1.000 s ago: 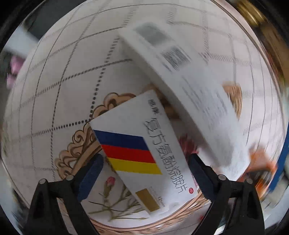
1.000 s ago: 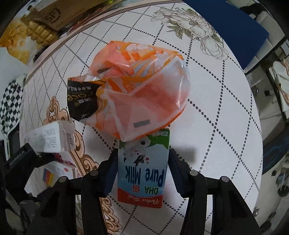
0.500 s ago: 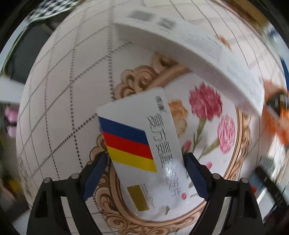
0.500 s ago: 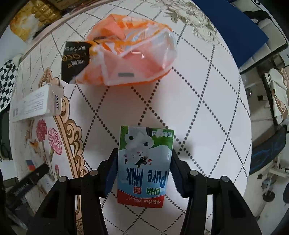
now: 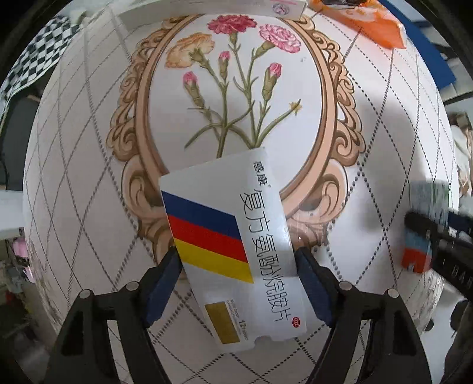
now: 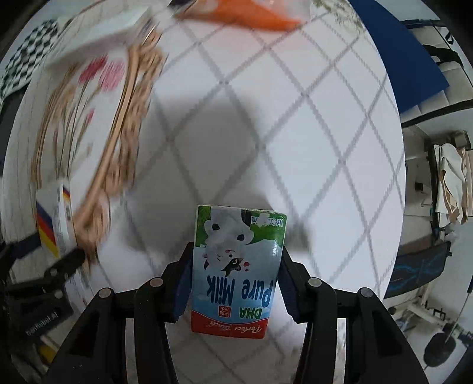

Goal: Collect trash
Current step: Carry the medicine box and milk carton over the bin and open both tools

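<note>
My left gripper (image 5: 236, 263) is shut on a white medicine box (image 5: 233, 251) with blue, red and yellow stripes, held above the tablecloth. My right gripper (image 6: 235, 260) is shut on a milk carton (image 6: 236, 271) marked "Pure Milk", held above the table. The milk carton also shows blurred in the left wrist view (image 5: 422, 230), and the medicine box in the right wrist view (image 6: 53, 218). An orange plastic bag (image 5: 372, 20) lies at the far side of the table, blurred in the right wrist view (image 6: 251, 11). A long white box (image 5: 212, 7) lies next to it.
The round table (image 5: 88, 177) has a white diamond-pattern cloth with a framed carnation print (image 5: 236, 82). A checkered cloth (image 5: 38, 53) hangs at the far left. A blue surface (image 6: 399, 53) lies beyond the table's right edge, with a clothes rack (image 6: 449, 177) further right.
Both grippers have pulled back and up from the table with their items. The orange bag and the long white box now lie farther away, at the top of both views.
</note>
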A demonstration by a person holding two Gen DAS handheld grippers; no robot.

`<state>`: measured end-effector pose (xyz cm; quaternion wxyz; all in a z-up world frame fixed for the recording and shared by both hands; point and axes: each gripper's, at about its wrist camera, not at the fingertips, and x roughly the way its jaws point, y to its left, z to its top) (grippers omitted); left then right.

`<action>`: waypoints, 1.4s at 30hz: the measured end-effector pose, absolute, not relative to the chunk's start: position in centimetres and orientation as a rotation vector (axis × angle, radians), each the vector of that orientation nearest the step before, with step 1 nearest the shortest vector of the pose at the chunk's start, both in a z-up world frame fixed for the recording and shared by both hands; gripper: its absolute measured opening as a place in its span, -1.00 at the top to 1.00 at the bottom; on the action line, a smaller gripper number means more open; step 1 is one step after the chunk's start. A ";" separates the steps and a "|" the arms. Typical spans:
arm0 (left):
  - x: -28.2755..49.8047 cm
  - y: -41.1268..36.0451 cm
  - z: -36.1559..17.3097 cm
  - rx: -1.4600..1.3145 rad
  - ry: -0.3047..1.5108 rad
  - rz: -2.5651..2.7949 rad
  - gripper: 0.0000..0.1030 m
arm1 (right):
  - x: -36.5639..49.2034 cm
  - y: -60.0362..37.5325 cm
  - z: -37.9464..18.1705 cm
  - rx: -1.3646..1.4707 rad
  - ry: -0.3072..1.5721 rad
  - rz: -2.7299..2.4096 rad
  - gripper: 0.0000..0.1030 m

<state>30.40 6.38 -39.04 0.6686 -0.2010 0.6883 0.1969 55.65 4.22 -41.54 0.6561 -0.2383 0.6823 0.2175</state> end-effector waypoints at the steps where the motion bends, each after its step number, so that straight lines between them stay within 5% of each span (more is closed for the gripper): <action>1: 30.0 6.3 -39.0 -0.452 1.536 0.449 -0.50 | 55.0 3.9 -41.6 -0.543 1.547 0.490 -0.03; 17: 31.7 11.9 -36.7 -0.551 1.459 0.540 -0.36 | 54.7 0.4 -42.6 -0.437 1.513 0.419 0.01; 30: 29.0 6.8 -25.6 -0.333 1.265 0.513 -0.36 | 45.9 -4.5 -33.5 -0.361 1.323 0.456 0.02; 42: 14.7 3.7 -19.1 -0.263 1.099 0.350 -0.36 | 27.7 -9.8 -20.5 -0.220 1.111 0.435 0.02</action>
